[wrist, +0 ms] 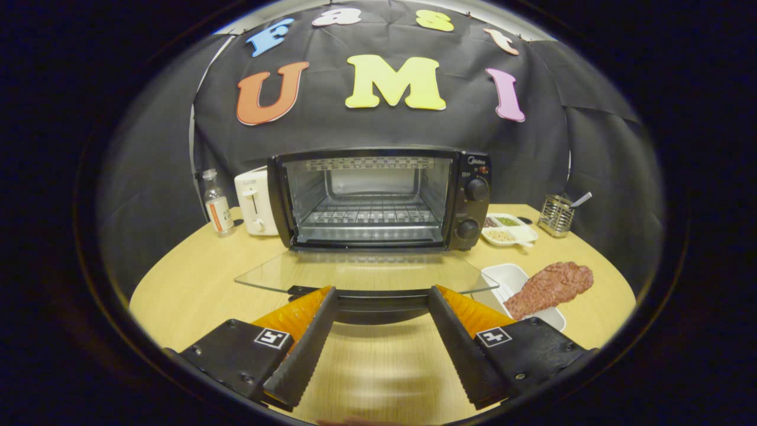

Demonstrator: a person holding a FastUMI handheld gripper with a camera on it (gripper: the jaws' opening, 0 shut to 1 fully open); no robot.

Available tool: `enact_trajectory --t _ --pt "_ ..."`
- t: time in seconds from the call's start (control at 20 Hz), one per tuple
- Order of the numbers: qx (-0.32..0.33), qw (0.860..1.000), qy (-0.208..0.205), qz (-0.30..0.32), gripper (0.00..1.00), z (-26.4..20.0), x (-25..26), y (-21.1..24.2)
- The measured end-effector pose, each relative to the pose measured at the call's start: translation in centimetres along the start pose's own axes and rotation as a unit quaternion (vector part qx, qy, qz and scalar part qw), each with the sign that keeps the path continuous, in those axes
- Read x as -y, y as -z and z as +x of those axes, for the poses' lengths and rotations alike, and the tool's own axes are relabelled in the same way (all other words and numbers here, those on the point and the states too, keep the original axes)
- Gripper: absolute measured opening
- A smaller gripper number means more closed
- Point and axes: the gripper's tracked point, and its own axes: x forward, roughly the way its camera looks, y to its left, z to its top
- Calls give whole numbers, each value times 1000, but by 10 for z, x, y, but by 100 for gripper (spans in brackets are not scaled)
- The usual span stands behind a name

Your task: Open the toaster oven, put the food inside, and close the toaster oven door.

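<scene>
A black toaster oven stands at the back of the wooden table, its glass door folded down flat toward me. The wire rack inside is bare. The door's dark handle lies right at my fingertips. My gripper is open, fingers spread wide at either end of the handle, with nothing pressed between them. A reddish slab of meat rests on a white tray to the right of the door, beyond my right finger.
A white toaster and a small bottle stand left of the oven. On the right are a divided dish of seasonings and a metal holder with a utensil. Bare tabletop lies left of the door.
</scene>
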Motion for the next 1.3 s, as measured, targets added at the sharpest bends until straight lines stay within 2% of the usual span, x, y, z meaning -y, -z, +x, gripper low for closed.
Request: enact_trajectory --t 0.2,0.3,0.65,0.75,0.9,1.1,1.3 --pt "-73 997 3 -7 99 5 1 41" --pt "-56 998 2 -11 99 7 -3 31" --pt "-78 996 -9 -32 100 -10 -3 27" --pt "-66 997 -24 -37 100 -24 -4 10" --pt "-32 998 -22 -58 100 -52 11 -25" --pt "16 996 -15 -87 99 -91 42 -70" --pt "39 995 -15 -89 100 -125 84 -105"
